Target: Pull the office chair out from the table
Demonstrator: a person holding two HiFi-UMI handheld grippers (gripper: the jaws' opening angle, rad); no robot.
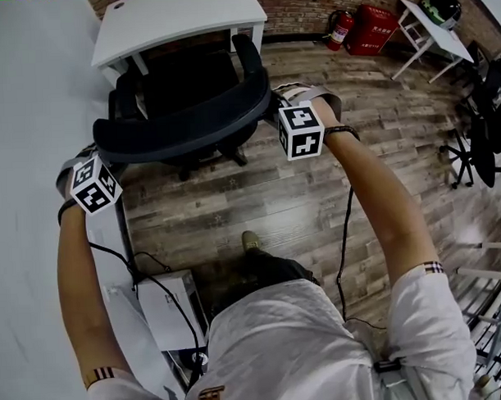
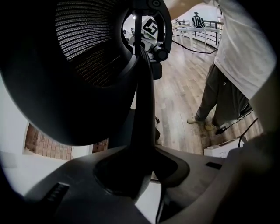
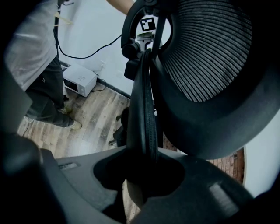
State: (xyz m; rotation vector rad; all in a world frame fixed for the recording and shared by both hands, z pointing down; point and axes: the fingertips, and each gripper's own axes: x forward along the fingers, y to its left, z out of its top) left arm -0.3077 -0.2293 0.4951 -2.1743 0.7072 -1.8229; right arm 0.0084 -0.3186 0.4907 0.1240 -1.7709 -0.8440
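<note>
— As the head view looks down on it, where does the office chair stand?

— Close up to the white table, on the wooden floor. Its seat reaches to the table's near edge and its back is turned toward the person.

— And the left gripper?

— Its jaws are partly closed and clamp the backrest rim at its left end. In the left gripper view the dark rim runs straight down into the gap between them and fills it.

— The right gripper?

— The same at the other end. Its jaws press on the rim's right end, with the ribbed edge of the frame wedged between them. The mesh of the back bulges just beside it.

— Does either gripper touch anything else?

— No, each touches only the rim. The two are well apart, one at either end of the curved back.
</note>
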